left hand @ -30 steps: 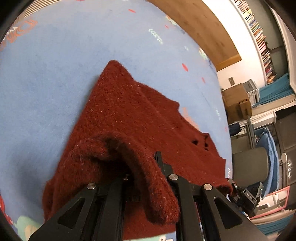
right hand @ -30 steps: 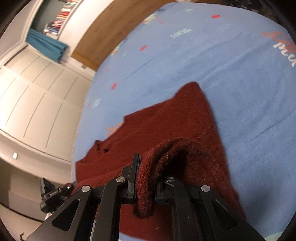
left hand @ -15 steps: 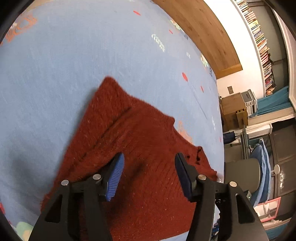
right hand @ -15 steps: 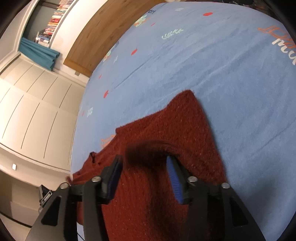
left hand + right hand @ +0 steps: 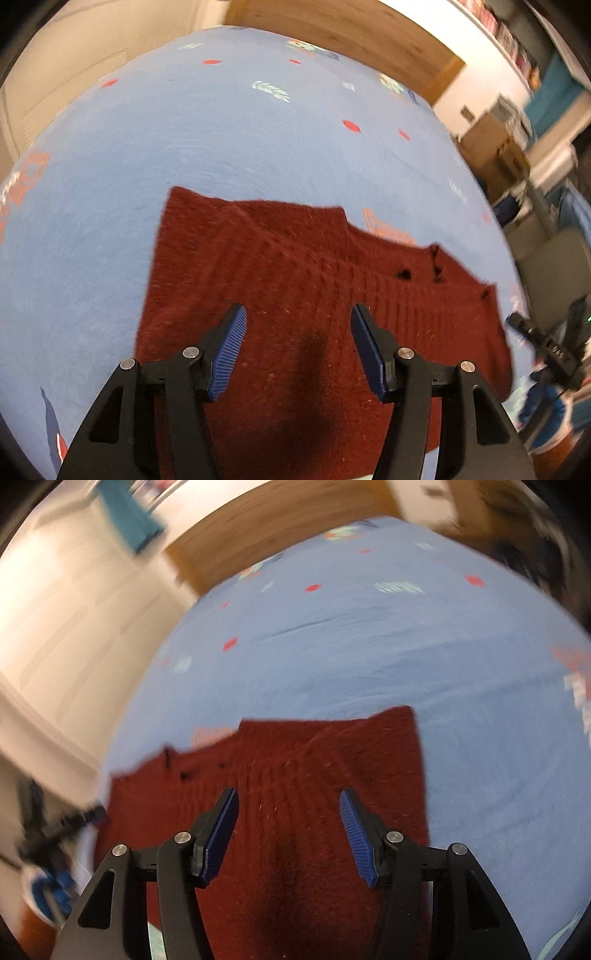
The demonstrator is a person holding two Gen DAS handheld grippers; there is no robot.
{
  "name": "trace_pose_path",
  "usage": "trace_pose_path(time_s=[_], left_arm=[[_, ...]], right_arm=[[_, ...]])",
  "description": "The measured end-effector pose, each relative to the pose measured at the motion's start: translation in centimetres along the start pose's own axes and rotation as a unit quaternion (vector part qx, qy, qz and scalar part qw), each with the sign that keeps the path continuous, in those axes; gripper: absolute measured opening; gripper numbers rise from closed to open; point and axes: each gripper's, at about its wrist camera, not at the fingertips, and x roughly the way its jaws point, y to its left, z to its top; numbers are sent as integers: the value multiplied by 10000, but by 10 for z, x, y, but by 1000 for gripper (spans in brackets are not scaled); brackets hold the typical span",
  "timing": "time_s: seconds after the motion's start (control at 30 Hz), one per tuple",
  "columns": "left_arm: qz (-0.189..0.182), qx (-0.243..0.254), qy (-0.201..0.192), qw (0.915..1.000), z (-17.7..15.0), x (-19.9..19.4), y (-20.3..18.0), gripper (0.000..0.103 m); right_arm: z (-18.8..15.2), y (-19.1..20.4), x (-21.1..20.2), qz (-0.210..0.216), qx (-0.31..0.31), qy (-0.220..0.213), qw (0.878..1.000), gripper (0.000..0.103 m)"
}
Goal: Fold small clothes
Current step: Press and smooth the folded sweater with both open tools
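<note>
The dark red knit garment (image 5: 295, 295) is lying flat on the blue fleece blanket (image 5: 221, 147), filling the lower frame. The left gripper (image 5: 297, 326) and right gripper (image 5: 288, 814) have just been opening; their 2 ribbed blue pad pairs are standing apart, gripping nothing.

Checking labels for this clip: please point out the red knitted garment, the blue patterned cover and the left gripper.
red knitted garment (image 5: 295, 266): left wrist view, on its ribbed middle.
blue patterned cover (image 5: 221, 140): left wrist view, on a bare stretch beyond the garment.
left gripper (image 5: 297, 349): left wrist view, midway between its fingertips.
</note>
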Motion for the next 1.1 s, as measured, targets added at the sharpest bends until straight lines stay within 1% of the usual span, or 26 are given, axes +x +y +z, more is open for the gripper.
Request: trace_pose_path(time_s=[0.07, 0.17, 0.2, 0.23, 0.3, 0.43, 0.5, 0.57, 0.67, 0.8, 0.87, 0.93, 1.0, 1.1], left_arm=[[273, 285, 13, 9992, -7, 13, -11, 53], [687, 565, -19, 9960, -14, 32, -18, 53], [817, 663, -16, 9945, -16, 40, -18, 54], [877, 736, -28, 9934, -17, 45, -18, 58], [978, 820, -99, 9918, -14, 53, -16, 61], [1070, 784, -171, 9910, -16, 48, -17, 62], [1143, 799, -271, 9899, -22, 36, -19, 62], [1145, 823, -384, 9893, -31, 24, -22, 62], [1165, 888, -595, 9874, -48, 6, -32, 62], [1234, 1119, -752, 9832, -77, -7, -45, 62], [1275, 1210, -779, 9813, -88, -7, -49, 62], [1314, 1301, -726, 9801, -95, -2, -52, 62], [1342, 1325, -635, 9800, -103, 6, -52, 62], [1372, 1259, -623, 9805, -108, 14, -48, 64]], right_arm=[[-3, 17, 13, -220, -519, 124, 9983, 58], [-10, 28, 36, -482, -955, 308, 9938, 58], [-11, 27, 44, -582, -1008, 385, 9925, 58], [-13, 24, 51, -698, -1015, 460, 9913, 58], [-12, 13, 57, -778, -883, 451, 9920, 58], [-5, 2, 47, -680, -532, 350, 9957, 58], [-5, 3, 38, -832, -593, 265, 9944, 58], [-8, 7, 27, -898, -644, 167, 9937, 58], [-19, 19, 10, -779, -737, 68, 9942, 59], [-46, 44, -3, -706, -1150, 38, 9909, 60], [-58, 53, -2, -737, -1297, 56, 9888, 61], [-69, 56, 4, -821, -1411, 128, 9865, 61], [-76, 56, 9, -922, -1466, 203, 9847, 61], [-79, 48, 14, -1047, -1425, 235, 9840, 62]])
